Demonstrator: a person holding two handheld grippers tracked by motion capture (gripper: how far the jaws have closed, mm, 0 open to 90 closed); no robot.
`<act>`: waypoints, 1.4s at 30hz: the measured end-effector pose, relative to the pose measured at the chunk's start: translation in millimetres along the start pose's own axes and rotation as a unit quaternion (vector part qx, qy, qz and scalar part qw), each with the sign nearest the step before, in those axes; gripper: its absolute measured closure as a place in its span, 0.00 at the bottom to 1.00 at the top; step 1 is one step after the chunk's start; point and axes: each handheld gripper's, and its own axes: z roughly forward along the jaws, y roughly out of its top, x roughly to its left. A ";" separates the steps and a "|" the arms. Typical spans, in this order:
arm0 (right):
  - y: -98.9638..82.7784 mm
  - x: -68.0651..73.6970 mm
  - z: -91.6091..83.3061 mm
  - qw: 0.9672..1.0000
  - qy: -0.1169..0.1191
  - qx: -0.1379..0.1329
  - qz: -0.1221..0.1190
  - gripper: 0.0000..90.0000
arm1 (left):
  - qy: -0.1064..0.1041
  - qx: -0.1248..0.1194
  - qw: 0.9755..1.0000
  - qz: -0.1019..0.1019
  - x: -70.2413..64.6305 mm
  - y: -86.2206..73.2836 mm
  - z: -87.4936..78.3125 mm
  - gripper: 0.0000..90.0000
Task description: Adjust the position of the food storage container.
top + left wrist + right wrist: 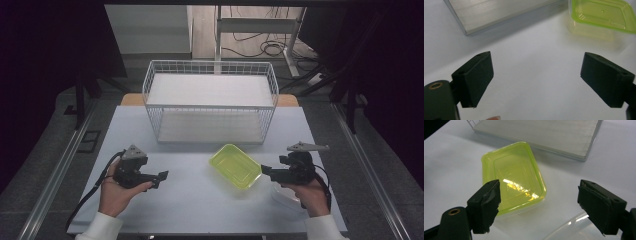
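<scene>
The yellow-green container (235, 165) sits on the bench (190, 200) between my two grippers, turned at a slant, closer to my right gripper (266, 173) than to my left gripper (161, 178). It looks like thin, glossy, see-through plastic, so I judge it light, a little flexible and apt to slide or tip if I push on one side. Its lip (509, 211) is the stiffest part (the walls would probably flex), so I would pinch there, at the corner nearest my right fingers (486, 202), rather than squeeze across the body.

Both pairs of fingers stand wide open and hold nothing; in the left gripper view the left fingers (474, 75) frame bare bench, with the container off at about 1 o'clock.

At 12 o'clock from the container stands a white wire basket rack (210, 100) with a shelf, close behind it, so a lift should go up before it goes forward. A clear plastic piece (571, 227), perhaps a lid, lies under my right gripper at about 5 o'clock from the container and could get bumped.
</scene>
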 end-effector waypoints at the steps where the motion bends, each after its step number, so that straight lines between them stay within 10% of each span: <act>1: 0.2 -0.5 0.3 1.000 -0.001 0.002 -0.001 0.21 | 0.002 0.003 1.000 0.003 -0.5 0.6 1.5 0.13; 14: 3.3 -0.3 5.5 1.000 -0.004 0.021 -0.009 0.25 | 0.011 0.017 1.000 0.005 -0.7 -1.7 5.0 0.14; 28: 8.0 9.8 4.1 0.999 0.014 0.025 -0.033 0.25 | -0.010 0.012 0.999 -0.044 4.7 -2.8 -2.5 0.16; 42: 51.4 40.0 26.3 0.997 -0.013 0.070 -0.039 0.32 | -0.034 0.016 0.998 -0.049 3.6 -1.8 1.8 0.16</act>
